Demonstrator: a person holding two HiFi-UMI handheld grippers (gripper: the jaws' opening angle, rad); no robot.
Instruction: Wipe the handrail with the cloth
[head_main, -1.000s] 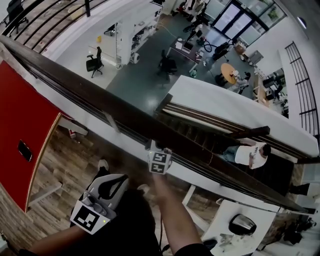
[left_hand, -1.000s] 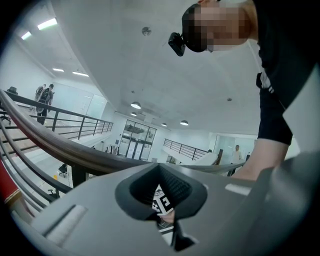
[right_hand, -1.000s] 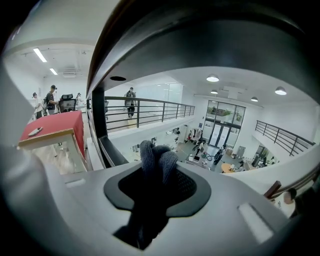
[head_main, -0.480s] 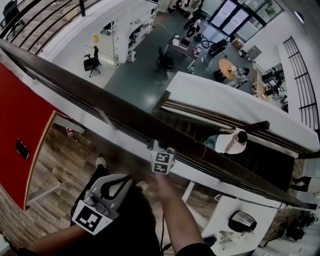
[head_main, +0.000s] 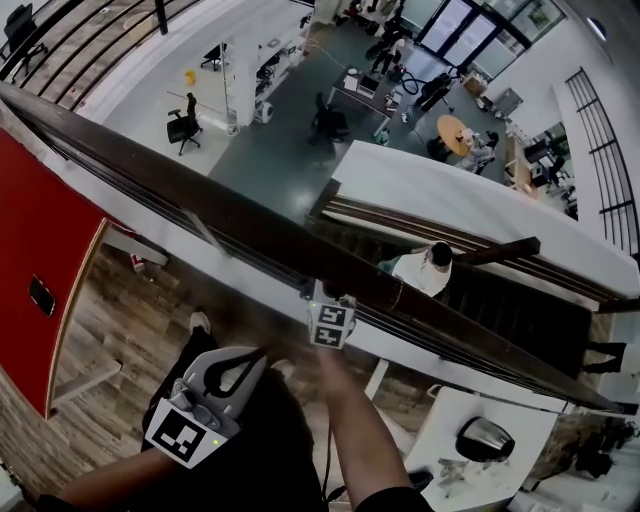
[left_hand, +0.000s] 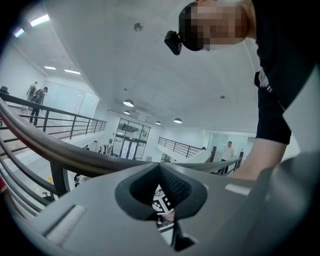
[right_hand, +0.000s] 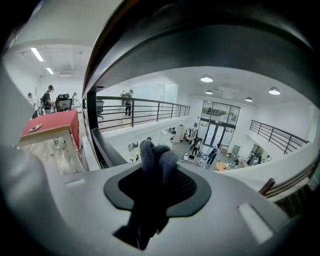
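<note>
The right gripper (head_main: 320, 296), centre frame, clamps the cloth (right_hand: 152, 162) at the handrail (head_main: 200, 205). The left gripper (head_main: 230, 368), lower left, is closed on nothing. Wiping seems to be under way, and the next move needs the cloth pressed and slid along the rail.

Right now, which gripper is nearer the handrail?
Right. The right gripper, shut on the cloth, is right at the handrail's near edge. The left gripper hangs lower and further back, close to the person's body, apart from the rail.

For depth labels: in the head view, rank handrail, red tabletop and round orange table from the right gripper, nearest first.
1. handrail, at the jaws.
2. red tabletop, left, same floor.
3. round orange table, far below, upper right.
</note>
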